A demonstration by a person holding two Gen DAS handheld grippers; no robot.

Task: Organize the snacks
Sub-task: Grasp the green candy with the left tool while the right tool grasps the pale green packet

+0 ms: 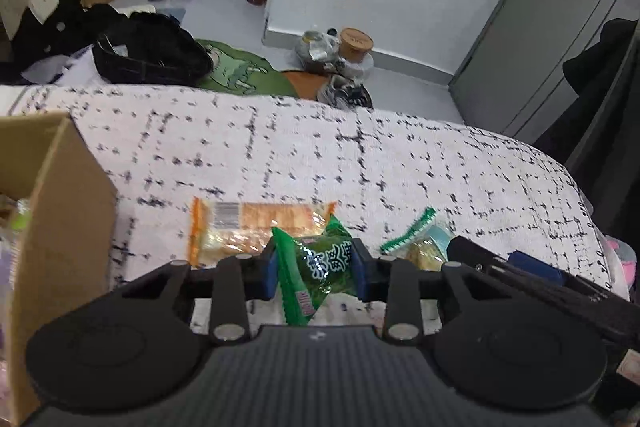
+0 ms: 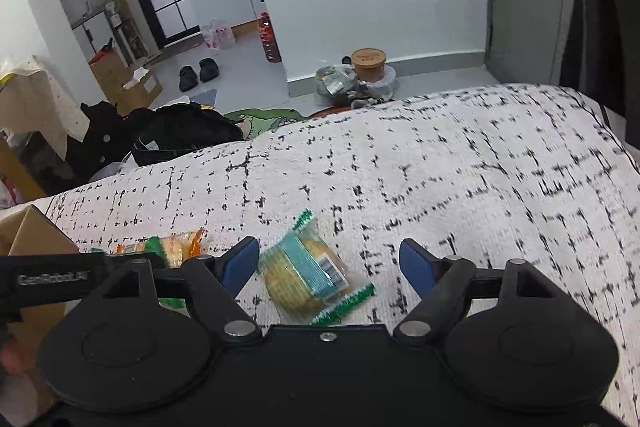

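Left gripper: pads pinched on the green packet, packet lifted clear of the blanket. Grip sits mid-packet; foil crumpled, lower tail hanging loose.

Right gripper: jaws wide, nothing held. Teal cake packet lies on the blanket between them, pads not touching it.

Orange packet flat on the blanket just behind my left catch. Box stands to the left, snacks already inside.

Risks, as I judge them:
- Slick foil could slide out of the left pinch on the swing to the box.
- Hanging tail may snag the box wall.
- Right pads closing on soft bedding may pinch fabric with the packet, or crush the cake.
- The two grippers work close together; they may knock.
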